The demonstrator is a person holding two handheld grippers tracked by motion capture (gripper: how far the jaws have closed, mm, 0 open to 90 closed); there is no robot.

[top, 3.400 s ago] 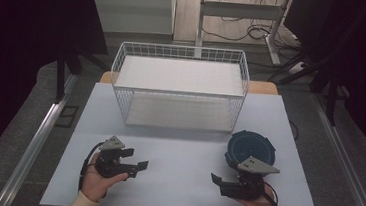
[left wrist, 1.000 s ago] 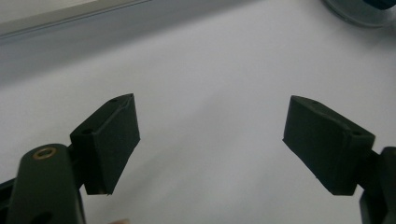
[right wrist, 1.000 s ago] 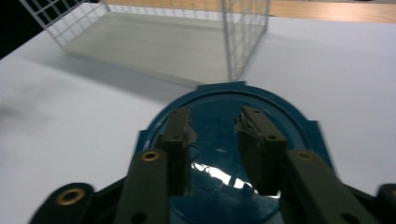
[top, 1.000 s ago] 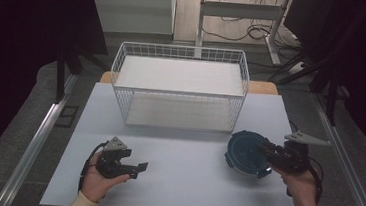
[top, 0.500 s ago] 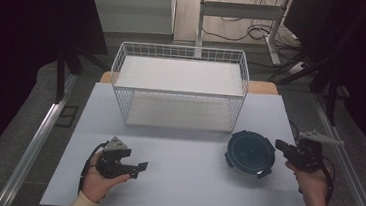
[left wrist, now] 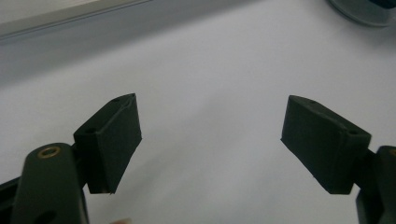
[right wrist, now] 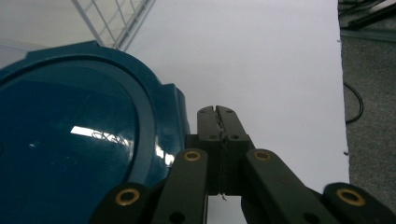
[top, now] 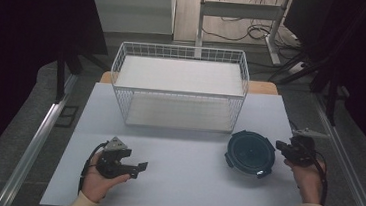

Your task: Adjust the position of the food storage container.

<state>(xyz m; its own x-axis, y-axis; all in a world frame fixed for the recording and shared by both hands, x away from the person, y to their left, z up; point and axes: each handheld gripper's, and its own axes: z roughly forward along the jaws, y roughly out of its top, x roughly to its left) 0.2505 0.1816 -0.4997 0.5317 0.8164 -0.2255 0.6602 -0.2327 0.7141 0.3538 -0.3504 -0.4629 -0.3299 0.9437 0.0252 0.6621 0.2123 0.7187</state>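
The left gripper (top: 135, 168) has its two black jaws spread wide apart with nothing between them; in the left gripper view (left wrist: 210, 140) only bare white tabletop lies in the gap. It sits low over the near left part of the table (top: 189, 184), its jaws pointing right, and the person's left hand (top: 98, 178) grips it from the near edge.

The right gripper (top: 281, 147) has its jaws pressed together, pad against pad, holding nothing; in the right gripper view (right wrist: 217, 116) the closed tips sit just right of the lid's rim, beside one of its clip tabs, and whether they touch it cannot be told. The right hand (top: 309, 178) holds it at the near right of the table, jaws pointing left toward the lid.

The round dark blue container lid (top: 250, 152) lies flat on the table at the near right, just left of the right gripper. In the right gripper view (right wrist: 70, 135) its glossy top reflects light.

A white wire basket (top: 179, 90) stands at the far middle of the table, apart from the lid, which lies near its right front corner. Cables (top: 237, 30) trail on the floor beyond the table.
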